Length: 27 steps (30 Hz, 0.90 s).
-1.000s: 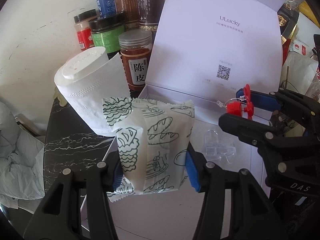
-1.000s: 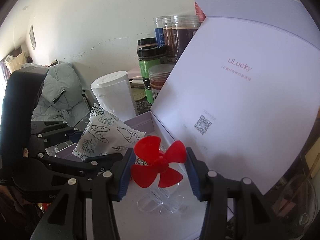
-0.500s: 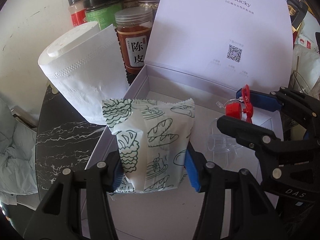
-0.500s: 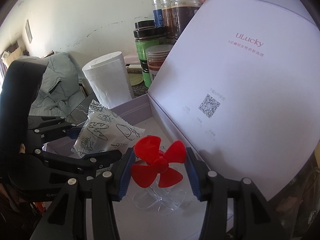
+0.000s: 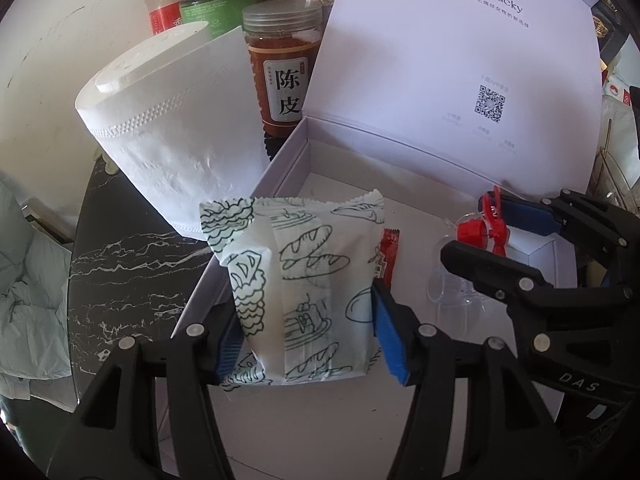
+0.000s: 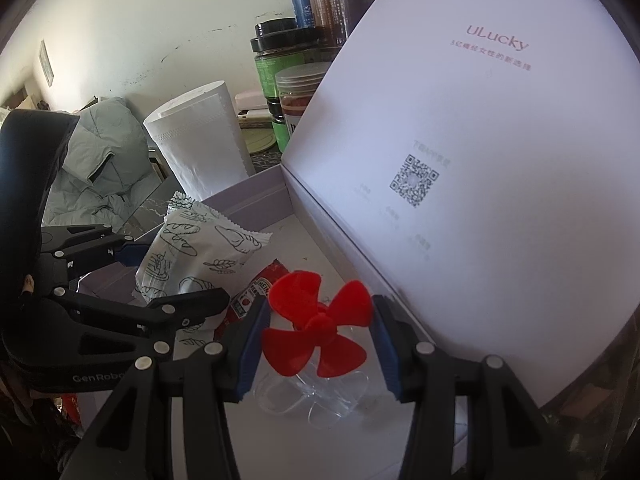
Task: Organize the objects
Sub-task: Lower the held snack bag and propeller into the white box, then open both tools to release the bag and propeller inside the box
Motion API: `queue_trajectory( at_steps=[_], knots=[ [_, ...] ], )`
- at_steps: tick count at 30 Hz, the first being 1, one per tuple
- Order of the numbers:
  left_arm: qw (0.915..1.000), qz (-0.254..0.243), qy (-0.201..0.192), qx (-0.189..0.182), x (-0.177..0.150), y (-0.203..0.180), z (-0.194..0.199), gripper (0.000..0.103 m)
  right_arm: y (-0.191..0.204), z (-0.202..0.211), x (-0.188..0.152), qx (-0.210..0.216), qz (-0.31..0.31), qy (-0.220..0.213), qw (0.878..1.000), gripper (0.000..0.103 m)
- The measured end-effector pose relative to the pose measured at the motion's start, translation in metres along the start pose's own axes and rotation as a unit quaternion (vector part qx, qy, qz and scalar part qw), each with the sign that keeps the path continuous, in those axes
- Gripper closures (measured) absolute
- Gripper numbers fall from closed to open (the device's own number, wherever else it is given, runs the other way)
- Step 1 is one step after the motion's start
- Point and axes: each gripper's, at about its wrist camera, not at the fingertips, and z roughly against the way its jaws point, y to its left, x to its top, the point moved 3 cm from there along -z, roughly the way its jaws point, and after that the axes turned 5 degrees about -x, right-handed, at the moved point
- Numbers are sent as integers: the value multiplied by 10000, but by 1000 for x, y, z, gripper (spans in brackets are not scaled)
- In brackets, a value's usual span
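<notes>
A white snack packet printed with green bread drawings stands between the blue pads of my left gripper. The jaws are opening, but the pads still touch its sides. The packet hangs low inside the open white box, over its left half. My right gripper is shut on a red propeller that sits on a clear plastic base. It is low over the box floor, to the right of the packet. In the left wrist view the right gripper holds the propeller edge-on.
A red ketchup sachet lies on the box floor between the two grippers. The box lid stands upright behind. A toilet roll and several jars crowd the black marble table to the left and behind. A grey-green jacket lies further left.
Both grippers have sunk toward the box floor with their loads. The ketchup sachet has come into view beside the packet.
</notes>
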Motion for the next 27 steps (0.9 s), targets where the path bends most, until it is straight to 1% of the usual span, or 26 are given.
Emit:
queue_trajectory(
  at_steps=[2, 5, 11, 15, 19, 24, 25, 27],
  knots=[
    [10000, 2, -16, -24, 0, 0, 1, 38, 0, -1, 0, -11, 5, 10, 10000, 52],
    [9999, -26, -72, 69, 1, -1, 4, 34, 0, 0, -1, -86, 51, 18, 9999, 52],
    [9999, 35, -104, 51, 1, -2, 7, 31, 2, 8, 0, -208, 122, -45, 9997, 51],
    [9998, 79, -189, -10, 1, -2, 14, 29, 1, 20, 2, -227, 99, -160, 9996, 48],
    [9994, 97, -331, 2, 2, -4, 24, 29, 1, 28, 4, -290, 93, -257, 9992, 47],
    [9983, 137, -556, 139, 1, -6, 42, 28, 0, 41, 8, -444, 56, -390, 9982, 46],
    [9979, 149, -609, 155, 12, 2, 44, 27, 0, 45, 9, -463, 45, -435, 9980, 46],
    [9972, 192, -701, 185, 16, 7, 52, 26, 1, 52, 11, -488, 22, -516, 9975, 43]
  ],
)
